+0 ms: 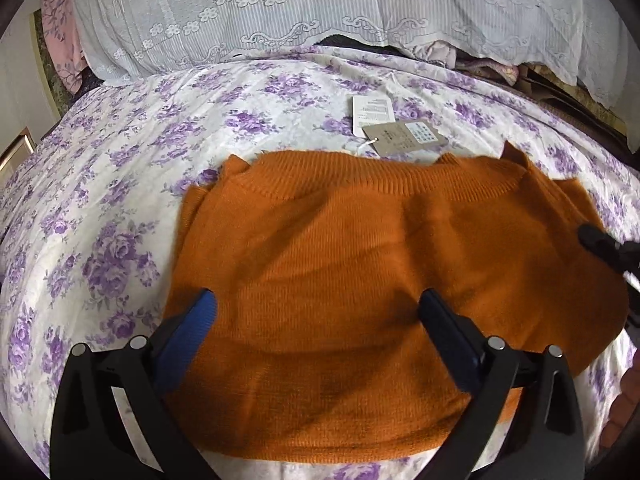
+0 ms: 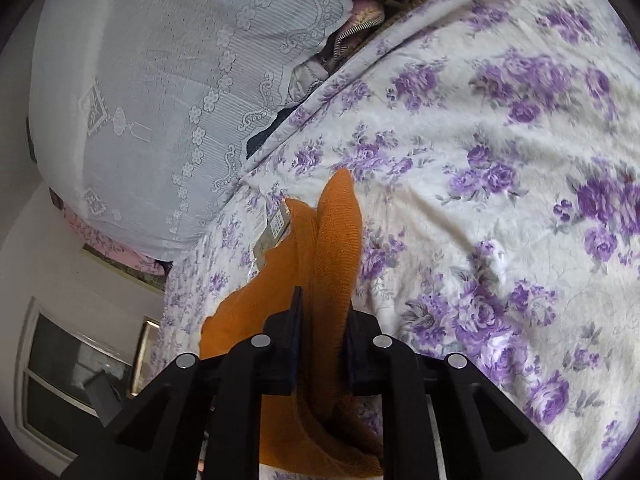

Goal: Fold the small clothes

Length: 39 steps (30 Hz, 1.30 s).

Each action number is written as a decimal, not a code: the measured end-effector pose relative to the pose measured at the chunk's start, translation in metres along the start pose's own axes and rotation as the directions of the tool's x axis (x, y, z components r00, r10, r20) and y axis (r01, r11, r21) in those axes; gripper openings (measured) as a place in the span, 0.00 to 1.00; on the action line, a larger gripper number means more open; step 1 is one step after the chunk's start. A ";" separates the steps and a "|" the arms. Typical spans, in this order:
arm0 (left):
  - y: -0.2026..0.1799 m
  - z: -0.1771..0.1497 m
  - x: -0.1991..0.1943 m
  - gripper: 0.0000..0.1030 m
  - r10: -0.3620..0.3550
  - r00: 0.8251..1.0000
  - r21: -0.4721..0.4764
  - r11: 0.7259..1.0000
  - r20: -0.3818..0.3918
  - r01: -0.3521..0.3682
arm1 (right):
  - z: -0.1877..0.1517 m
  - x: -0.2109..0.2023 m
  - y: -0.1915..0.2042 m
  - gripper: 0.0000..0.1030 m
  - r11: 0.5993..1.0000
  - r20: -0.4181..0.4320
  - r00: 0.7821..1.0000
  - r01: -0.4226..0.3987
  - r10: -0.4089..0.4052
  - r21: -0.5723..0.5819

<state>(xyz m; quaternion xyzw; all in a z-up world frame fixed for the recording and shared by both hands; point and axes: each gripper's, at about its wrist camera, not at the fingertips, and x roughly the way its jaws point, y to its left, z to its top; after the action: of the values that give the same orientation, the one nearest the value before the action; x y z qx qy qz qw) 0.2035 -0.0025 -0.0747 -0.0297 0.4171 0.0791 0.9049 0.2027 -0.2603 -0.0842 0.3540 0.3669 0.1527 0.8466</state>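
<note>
An orange knit sweater (image 1: 360,264) lies partly folded on the floral bedsheet (image 1: 120,208), neckline toward the far side. Paper tags (image 1: 404,138) on a string lie just beyond its collar. My left gripper (image 1: 318,312) is open and empty, its blue-padded fingers (image 1: 200,320) spread over the sweater's near half. My right gripper (image 2: 322,320) is shut on a fold of the sweater (image 2: 336,240) at its right side and holds it raised off the sheet. The right gripper's tip shows at the right edge of the left wrist view (image 1: 600,240).
A pile covered with white lace cloth (image 1: 320,12) runs along the far side of the bed, with other clothes tucked under it (image 2: 348,36). A pink floral fabric (image 1: 60,40) is at far left. A window (image 2: 72,368) and wall lie beyond the bed.
</note>
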 end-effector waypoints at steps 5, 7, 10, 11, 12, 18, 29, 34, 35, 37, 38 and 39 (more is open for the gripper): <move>-0.030 0.021 0.004 0.96 0.030 0.999 0.093 0.995 -0.010 -0.029 | 0.000 0.005 -0.003 0.20 1.000 -0.029 1.000 0.007 -0.006 0.011; -0.049 0.022 0.019 0.96 0.103 0.994 0.160 0.982 -0.022 -0.098 | 0.000 0.007 -0.009 0.20 0.999 -0.038 0.999 0.019 -0.017 0.028; -0.058 0.013 0.030 0.96 0.152 0.988 0.159 0.975 0.034 -0.155 | -0.001 0.007 -0.015 0.16 0.998 -0.031 0.999 -0.004 0.006 0.060; -0.058 0.013 0.029 0.96 0.154 0.987 0.164 0.974 0.036 -0.158 | -0.001 0.005 -0.014 0.15 0.998 -0.025 0.999 -0.018 0.019 0.065; -0.058 0.014 0.027 0.96 0.151 0.988 0.168 0.973 0.035 -0.155 | 0.000 0.003 -0.012 0.15 0.997 -0.018 0.999 -0.033 0.035 0.064; -0.022 0.023 0.006 0.96 0.035 0.999 0.062 0.998 -0.005 -0.034 | 0.002 -0.008 0.013 0.14 0.997 0.012 0.997 -0.079 0.078 0.015; -0.038 0.080 0.025 0.96 0.011 0.996 0.140 0.990 -0.084 0.001 | -0.012 -0.016 0.064 0.14 0.986 0.029 0.997 -0.063 0.068 -0.155; -0.055 0.094 0.019 0.96 0.000 0.999 0.176 0.984 -0.049 0.009 | -0.019 -0.016 0.080 0.14 0.976 0.023 0.997 -0.064 0.070 -0.206; -0.056 0.095 0.017 0.96 -0.005 0.999 0.179 0.984 -0.044 0.013 | -0.021 -0.016 0.083 0.14 0.975 0.023 0.997 -0.062 0.069 -0.215; -0.055 0.094 0.014 0.95 -0.014 0.999 0.182 0.983 -0.035 0.020 | -0.026 -0.016 0.092 0.14 0.970 0.027 0.998 -0.056 0.064 -0.238; -0.053 0.094 0.012 0.95 -0.020 0.999 0.182 0.983 -0.030 0.025 | -0.028 -0.016 0.096 0.14 0.967 0.028 0.998 -0.053 0.062 -0.251; -0.050 0.093 0.009 0.95 -0.026 0.999 0.179 0.983 -0.024 0.030 | -0.031 -0.016 0.104 0.14 0.961 0.029 0.998 -0.046 0.057 -0.271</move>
<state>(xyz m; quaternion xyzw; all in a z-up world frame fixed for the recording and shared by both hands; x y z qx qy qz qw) 0.2873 -0.0396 -0.0222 0.0454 0.4318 0.0282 0.9004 0.1689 -0.1804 -0.0172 0.2474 0.3176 0.2167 0.8894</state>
